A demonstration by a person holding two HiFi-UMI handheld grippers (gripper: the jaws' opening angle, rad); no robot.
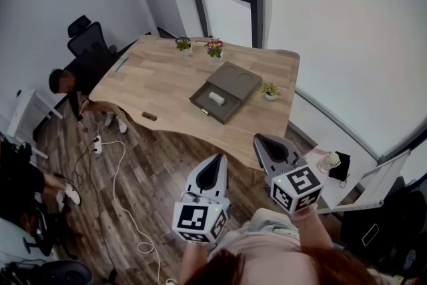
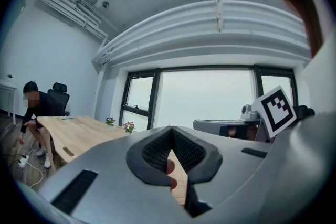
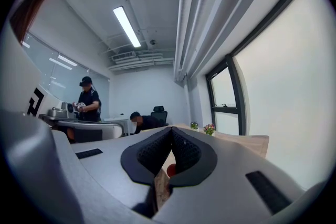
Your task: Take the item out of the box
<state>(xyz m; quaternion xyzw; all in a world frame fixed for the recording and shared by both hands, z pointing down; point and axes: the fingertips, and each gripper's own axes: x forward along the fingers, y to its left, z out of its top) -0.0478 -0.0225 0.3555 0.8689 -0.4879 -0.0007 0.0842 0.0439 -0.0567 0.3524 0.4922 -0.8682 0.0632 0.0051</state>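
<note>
Left gripper [image 2: 171,129], right gripper [image 3: 170,129]: both clenched, nothing held, well short of the table [image 1: 157,80]. Small white roll [image 1: 217,98] lies in the open box [image 1: 235,79]. Likely light and may roll; pinch across its middle with 1 gripper.

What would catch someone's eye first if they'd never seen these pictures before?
Most striking are the two grey grippers low in the head view, the left gripper and the right gripper, both shut and empty, pointing toward a wooden table. Near the table's right end lies an open dark box with a pale roll-like item in it. A person bends down at the table's left end.
</note>
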